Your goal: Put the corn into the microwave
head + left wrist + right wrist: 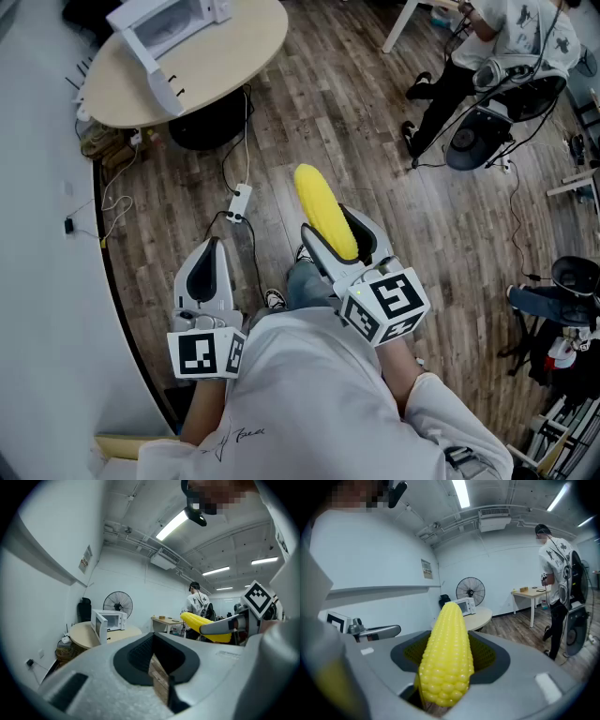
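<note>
A yellow corn cob (323,211) sticks forward out of my right gripper (343,236), whose jaws are shut on its rear half. In the right gripper view the corn (446,653) fills the middle and points toward the white microwave (465,605) far ahead. That microwave (169,28) stands with its door swung open on a round beige table (216,70) at the upper left. My left gripper (210,251) hangs to the left of the corn, shut and holding nothing. From the left gripper view, the microwave (110,620) is ahead on the left and the corn (199,620) at the right.
A white wall runs along the left. Cables and a power strip (239,202) lie on the wood floor between me and the table. A person (516,37) stands by a round-based chair (478,141) at the upper right. A fan (470,588) stands behind the microwave.
</note>
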`<state>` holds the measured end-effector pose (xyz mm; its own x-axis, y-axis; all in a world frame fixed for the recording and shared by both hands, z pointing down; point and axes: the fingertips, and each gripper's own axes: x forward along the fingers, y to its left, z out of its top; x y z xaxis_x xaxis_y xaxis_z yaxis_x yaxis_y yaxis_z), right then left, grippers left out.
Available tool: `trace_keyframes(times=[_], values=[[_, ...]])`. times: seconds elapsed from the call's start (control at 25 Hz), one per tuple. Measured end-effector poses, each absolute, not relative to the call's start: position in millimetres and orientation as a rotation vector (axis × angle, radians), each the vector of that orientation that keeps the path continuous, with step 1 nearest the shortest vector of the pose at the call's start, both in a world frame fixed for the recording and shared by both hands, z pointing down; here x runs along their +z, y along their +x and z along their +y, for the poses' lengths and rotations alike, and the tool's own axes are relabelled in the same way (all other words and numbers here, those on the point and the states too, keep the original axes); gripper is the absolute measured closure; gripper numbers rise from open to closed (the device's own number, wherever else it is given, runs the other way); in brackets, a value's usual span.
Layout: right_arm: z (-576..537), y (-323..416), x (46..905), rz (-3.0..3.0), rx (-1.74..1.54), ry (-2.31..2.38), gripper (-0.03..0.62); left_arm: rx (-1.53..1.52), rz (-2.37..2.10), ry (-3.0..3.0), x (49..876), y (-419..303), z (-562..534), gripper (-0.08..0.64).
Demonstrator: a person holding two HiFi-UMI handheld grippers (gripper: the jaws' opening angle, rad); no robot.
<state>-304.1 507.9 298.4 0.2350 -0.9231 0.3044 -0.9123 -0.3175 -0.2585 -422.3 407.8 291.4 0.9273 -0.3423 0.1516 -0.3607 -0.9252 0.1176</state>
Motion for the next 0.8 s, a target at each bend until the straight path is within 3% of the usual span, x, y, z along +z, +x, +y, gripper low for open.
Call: trace_keyframes(times=[0.8], values=[[471, -180, 302, 1.915, -0.651, -2.288, 0.327, 0.188, -0.663, 2.880, 291, -309, 372, 0.565]])
